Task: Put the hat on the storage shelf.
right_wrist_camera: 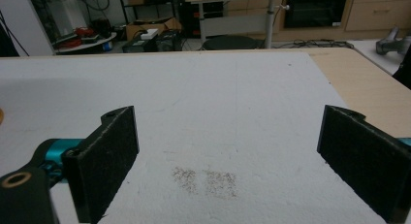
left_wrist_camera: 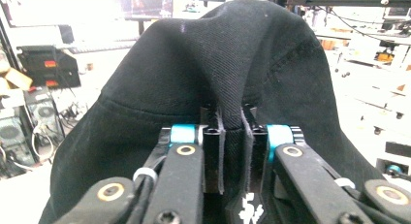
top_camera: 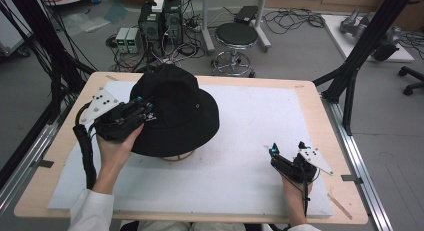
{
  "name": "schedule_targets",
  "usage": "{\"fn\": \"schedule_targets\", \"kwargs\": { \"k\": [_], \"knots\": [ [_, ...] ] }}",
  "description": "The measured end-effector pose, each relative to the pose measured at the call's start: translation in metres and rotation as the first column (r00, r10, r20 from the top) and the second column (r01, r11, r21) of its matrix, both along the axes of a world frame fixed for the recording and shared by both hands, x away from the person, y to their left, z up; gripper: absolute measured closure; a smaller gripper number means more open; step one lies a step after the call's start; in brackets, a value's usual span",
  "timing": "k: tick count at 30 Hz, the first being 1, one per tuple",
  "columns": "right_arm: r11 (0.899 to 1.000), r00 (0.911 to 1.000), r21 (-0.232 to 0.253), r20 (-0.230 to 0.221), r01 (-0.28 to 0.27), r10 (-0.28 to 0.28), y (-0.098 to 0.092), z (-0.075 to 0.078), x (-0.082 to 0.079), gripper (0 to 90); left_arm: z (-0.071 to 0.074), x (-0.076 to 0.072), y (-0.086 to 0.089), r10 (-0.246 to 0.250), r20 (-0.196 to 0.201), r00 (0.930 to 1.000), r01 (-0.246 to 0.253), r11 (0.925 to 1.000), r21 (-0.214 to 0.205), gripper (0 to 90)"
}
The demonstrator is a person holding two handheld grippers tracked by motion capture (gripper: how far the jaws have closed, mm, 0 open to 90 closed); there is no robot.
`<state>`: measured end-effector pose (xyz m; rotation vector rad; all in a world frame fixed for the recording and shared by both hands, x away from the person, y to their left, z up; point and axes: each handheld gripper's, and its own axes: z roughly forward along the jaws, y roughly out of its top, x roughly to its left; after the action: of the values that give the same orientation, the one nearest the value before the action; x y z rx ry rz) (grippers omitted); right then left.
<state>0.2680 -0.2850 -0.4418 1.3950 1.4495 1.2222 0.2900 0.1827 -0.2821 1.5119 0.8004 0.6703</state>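
A black bucket hat (top_camera: 175, 111) sits over a round wooden stand (top_camera: 176, 157) on the left half of the white mat. My left gripper (top_camera: 148, 107) is shut on the hat's brim at its left side. In the left gripper view a fold of the black fabric (left_wrist_camera: 232, 136) is pinched between the two pads, and the hat's crown (left_wrist_camera: 218, 54) rises above them. My right gripper (top_camera: 287, 148) rests low over the mat at the front right, open, with nothing between its pads (right_wrist_camera: 104, 161).
The white mat (top_camera: 250, 121) covers most of the wooden table (top_camera: 320, 116). A faint speckled stain (right_wrist_camera: 206, 179) marks the mat just ahead of the right gripper. A stool (top_camera: 236, 36) and computer boxes (top_camera: 160, 21) stand on the floor beyond the table.
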Motion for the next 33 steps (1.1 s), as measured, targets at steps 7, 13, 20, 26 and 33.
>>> {"fn": "schedule_targets", "kwargs": {
  "k": [7, 13, 20, 26, 33],
  "knots": [
    [1.0, 1.0, -0.003, 0.001, -0.001, 0.001, 0.0, 0.0, 0.0, 6.8, 0.0, -0.001, 0.002, 0.005, -0.002, 1.0, -0.005, 0.9991, -0.042, 58.6],
    [1.0, 1.0, -0.01, -0.001, -0.001, 0.001, 0.0, 0.0, 0.0, 6.8, -0.001, -0.001, 0.004, 0.018, 0.01, 0.9998, -0.017, 0.9986, -0.05, 50.6],
    [1.0, 1.0, -0.011, 0.0, 0.001, -0.001, 0.0, 0.0, 0.001, 6.8, -0.002, -0.002, 0.006, 0.036, 0.019, 0.9992, -0.036, 0.9985, -0.041, 44.7],
    [1.0, 0.9999, -0.009, -0.008, 0.009, -0.009, 0.0, 0.0, 0.0, 6.8, -0.002, -0.006, 0.012, 0.062, 0.021, 0.9979, -0.06, 0.9965, -0.059, 37.8],
    [1.0, 0.9999, -0.017, -0.012, 0.003, -0.003, 0.001, 0.0, 0.001, 6.8, -0.001, -0.012, 0.029, 0.084, 0.016, 0.9964, -0.082, 0.9926, -0.09, 33.3]
  ]
}}
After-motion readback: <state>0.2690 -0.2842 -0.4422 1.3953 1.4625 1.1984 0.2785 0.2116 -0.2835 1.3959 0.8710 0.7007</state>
